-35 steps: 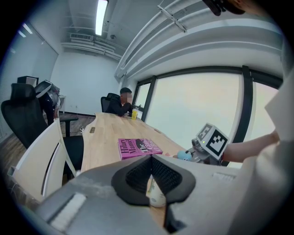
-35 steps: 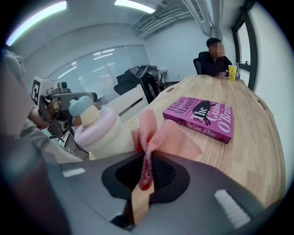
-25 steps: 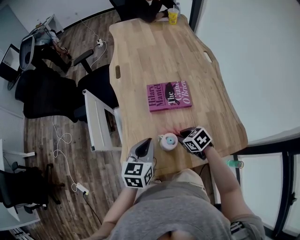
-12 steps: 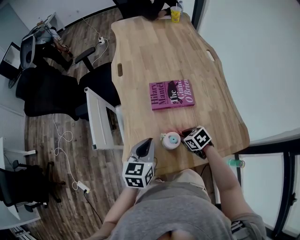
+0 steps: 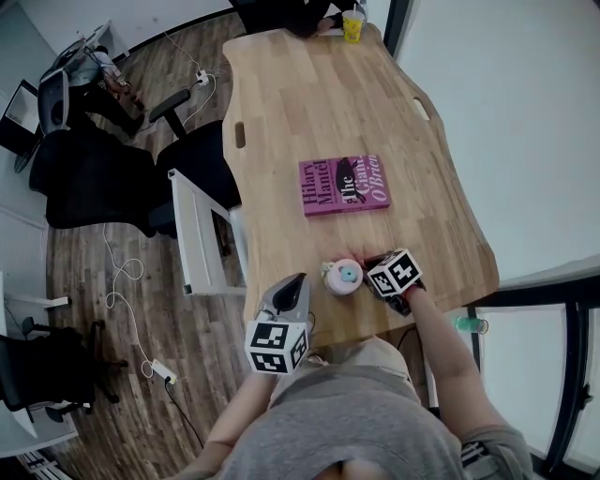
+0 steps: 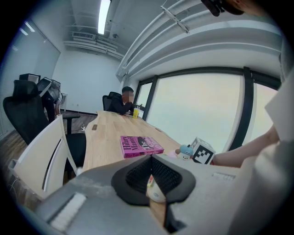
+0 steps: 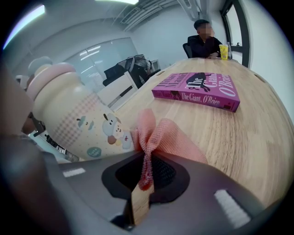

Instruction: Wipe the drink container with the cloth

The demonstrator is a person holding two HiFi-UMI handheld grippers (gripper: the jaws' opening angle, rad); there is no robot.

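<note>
The drink container [image 5: 343,277] is a pink, cartoon-printed bottle with a blue figure on its lid, standing upright near the table's front edge. In the right gripper view the container [image 7: 73,117] fills the left side. My right gripper [image 7: 146,158] is shut on a pink mesh cloth [image 7: 161,135], whose bunched end touches the bottle's side. From the head view, my right gripper [image 5: 373,272] sits just right of the bottle. My left gripper [image 5: 296,285] hovers at the table's front-left edge, apart from the bottle, with its jaws closed [image 6: 151,176].
A magenta book [image 5: 344,186] lies flat mid-table beyond the bottle. A yellow cup [image 5: 352,26] stands at the far end by a seated person [image 7: 204,40]. A white chair [image 5: 192,234] and black office chairs [image 5: 94,183] stand left of the wooden table [image 5: 309,94].
The right gripper and cloth stay pressed beside the bottle, shifting only slightly. The left gripper has not moved.
</note>
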